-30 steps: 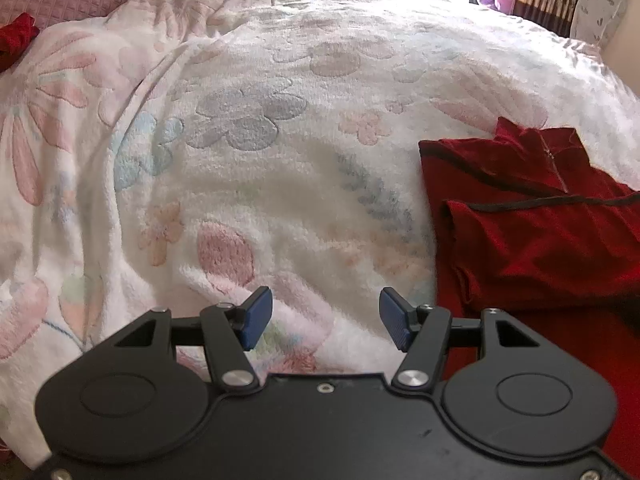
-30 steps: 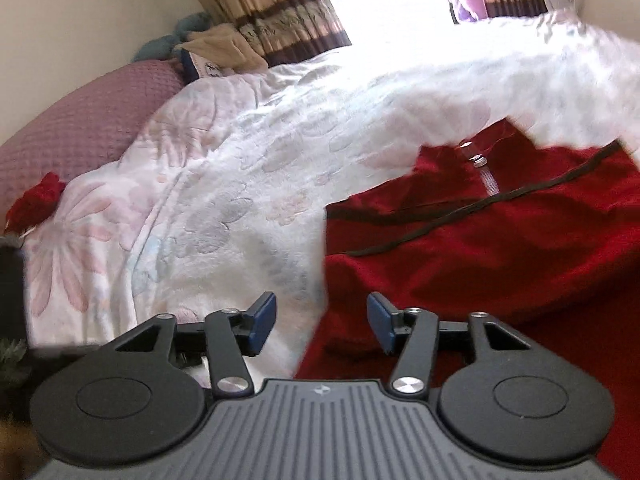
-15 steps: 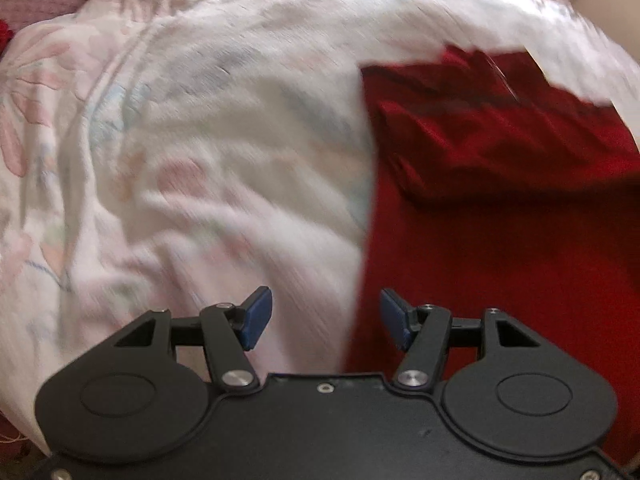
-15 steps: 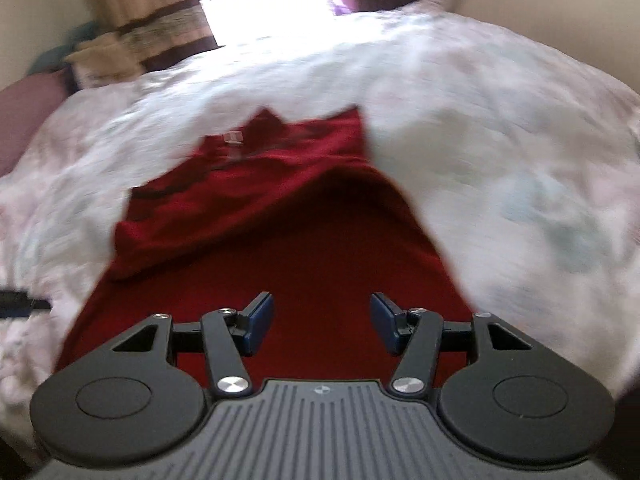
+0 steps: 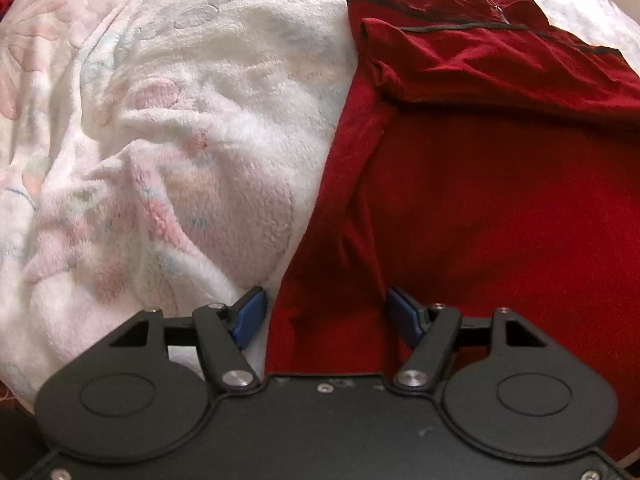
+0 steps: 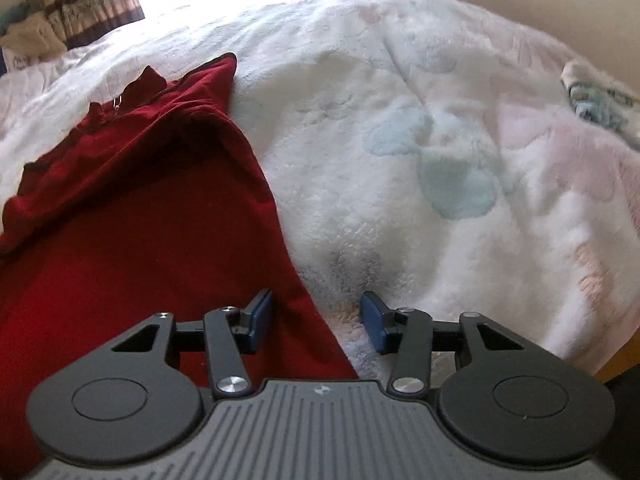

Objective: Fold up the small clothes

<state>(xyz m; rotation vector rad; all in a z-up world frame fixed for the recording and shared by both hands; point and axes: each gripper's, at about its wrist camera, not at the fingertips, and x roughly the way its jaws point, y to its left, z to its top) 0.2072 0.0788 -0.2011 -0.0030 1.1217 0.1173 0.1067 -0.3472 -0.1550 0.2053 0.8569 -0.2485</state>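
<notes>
A dark red top [image 5: 480, 180] lies flat on a fluffy white flowered blanket [image 5: 180, 120], its zip collar [image 5: 496, 4] at the far end and its upper part folded over. In the left wrist view my left gripper [image 5: 325, 304] hangs low over the top's near left edge. Its jaws are opening, and the cloth edge lies loose between them. In the right wrist view the red top [image 6: 140, 220] fills the left side. My right gripper [image 6: 316, 308] straddles its near right edge, jaws closing, the pads apart from the cloth.
The blanket [image 6: 440, 140] spreads wide to the right of the top. A small patterned cloth [image 6: 592, 96] lies at the far right. Curtains [image 6: 92, 4] hang behind the bed. The bed's edge [image 6: 616, 364] drops off at the lower right.
Both grippers swung over and came down to the top's near edge, one at each side. The left jaws stand a little wider and the right jaws a little narrower than before.
</notes>
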